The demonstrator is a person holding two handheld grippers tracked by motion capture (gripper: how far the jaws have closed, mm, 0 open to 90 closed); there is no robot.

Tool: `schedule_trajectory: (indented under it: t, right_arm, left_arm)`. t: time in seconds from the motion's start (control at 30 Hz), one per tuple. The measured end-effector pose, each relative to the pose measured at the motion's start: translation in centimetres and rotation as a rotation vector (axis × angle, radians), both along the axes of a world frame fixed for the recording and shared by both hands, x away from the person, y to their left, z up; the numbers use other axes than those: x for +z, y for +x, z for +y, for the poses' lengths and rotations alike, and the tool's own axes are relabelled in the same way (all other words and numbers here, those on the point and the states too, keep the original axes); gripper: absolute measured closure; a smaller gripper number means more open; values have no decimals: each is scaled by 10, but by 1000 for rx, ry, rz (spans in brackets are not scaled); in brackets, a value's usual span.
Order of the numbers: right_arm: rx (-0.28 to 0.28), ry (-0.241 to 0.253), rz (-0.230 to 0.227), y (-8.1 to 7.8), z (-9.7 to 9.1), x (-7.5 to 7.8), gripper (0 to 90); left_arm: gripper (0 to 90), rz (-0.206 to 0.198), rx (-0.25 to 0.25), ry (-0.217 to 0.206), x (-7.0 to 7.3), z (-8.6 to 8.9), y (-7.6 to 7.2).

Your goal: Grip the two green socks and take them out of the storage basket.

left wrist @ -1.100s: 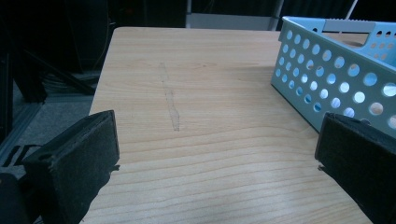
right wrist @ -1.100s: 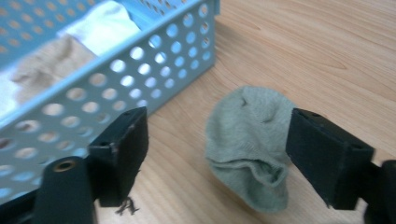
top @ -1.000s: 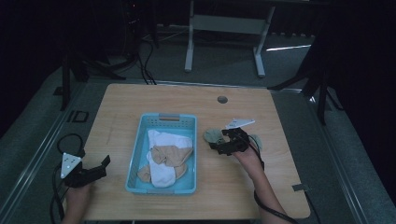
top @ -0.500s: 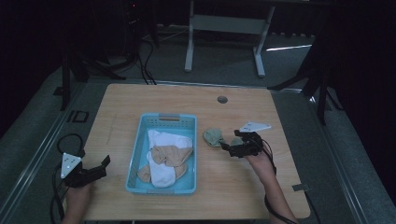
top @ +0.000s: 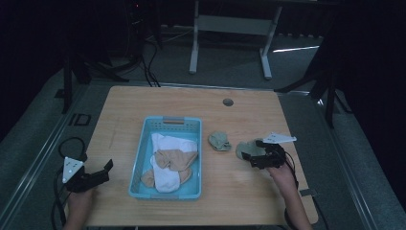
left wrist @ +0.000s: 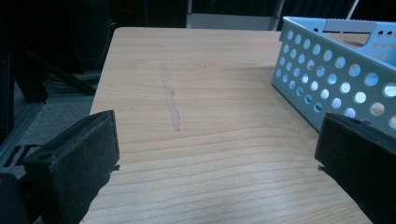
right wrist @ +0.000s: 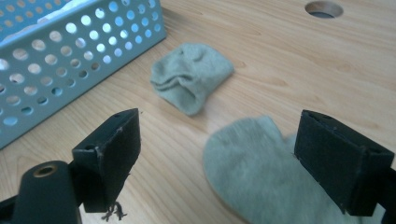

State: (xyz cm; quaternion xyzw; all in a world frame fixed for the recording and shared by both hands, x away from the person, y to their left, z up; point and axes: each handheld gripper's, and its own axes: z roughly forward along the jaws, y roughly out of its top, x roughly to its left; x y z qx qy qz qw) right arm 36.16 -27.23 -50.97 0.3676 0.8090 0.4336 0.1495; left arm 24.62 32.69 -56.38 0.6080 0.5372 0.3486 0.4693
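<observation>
Two pale green socks lie on the wooden table right of the blue basket (top: 143,158). One is crumpled (top: 219,141) (right wrist: 191,77). The other lies flat (top: 245,148) (right wrist: 261,172), a little right of it. My right gripper (top: 250,157) (right wrist: 233,158) hovers open over the flat sock, with its jaws wide apart on either side of the sock's near end. The basket holds white socks (top: 170,143) and a tan one (top: 174,159). At the table's front left my left gripper (top: 103,171) (left wrist: 217,158) stands open over bare wood, with nothing between its jaws.
The basket's perforated wall (left wrist: 336,70) (right wrist: 70,60) is near both grippers. A round cable hole (top: 228,102) (right wrist: 323,8) sits at the table's far side. Dark floor, cables and a table frame lie beyond the table (top: 287,115).
My right gripper has drawn back to the right and toward the person, away from the crumpled sock. A second green sock now lies flat beneath it. The left gripper has not moved.
</observation>
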Motion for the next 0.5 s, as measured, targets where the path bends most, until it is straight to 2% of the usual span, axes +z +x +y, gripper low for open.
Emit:
schedule_trajectory:
  t: [0.3, 0.43, 0.5]
  right_arm:
    - [-37, 10, 4, -11, -22, -11, 140]
    - [-57, -13, -5, -16, -30, -16, 138]
    - [-59, -5, 0, -18, -35, -19, 138]
  left_arm:
    - [0, 0, -1, 1, 0, 0, 0]
    - [0, 0, -1, 0, 0, 0, 0]
    - [0, 0, -2, 2, 0, 0, 0]
